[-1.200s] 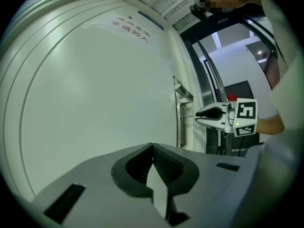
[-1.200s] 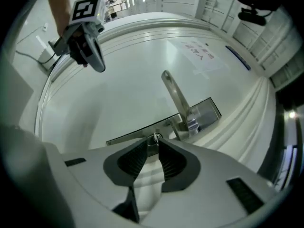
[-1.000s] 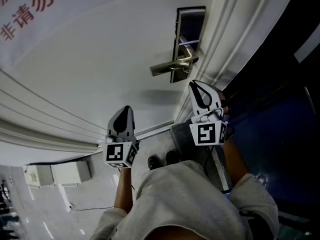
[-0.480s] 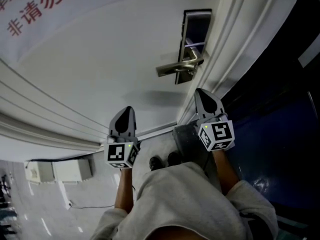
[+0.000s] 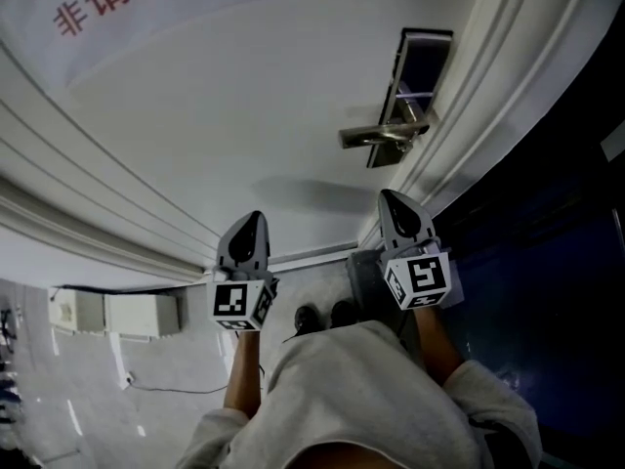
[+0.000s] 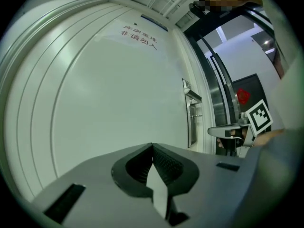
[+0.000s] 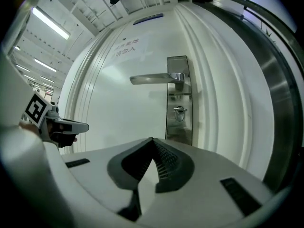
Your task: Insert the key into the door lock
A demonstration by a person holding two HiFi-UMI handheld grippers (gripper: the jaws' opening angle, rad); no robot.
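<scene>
Head view: we stand at a white panelled door with the grey-and-white left gripper and right gripper held level, both short of it. Each gripper's own view shows its ribbed jaws pressed together, closed and empty. The brushed-steel lock plate sits at the door's edge, nearer the right gripper, its silver lever handle pointing inward. Below the handle a small metal piece juts from the lock; we cannot tell whether it is the key.
</scene>
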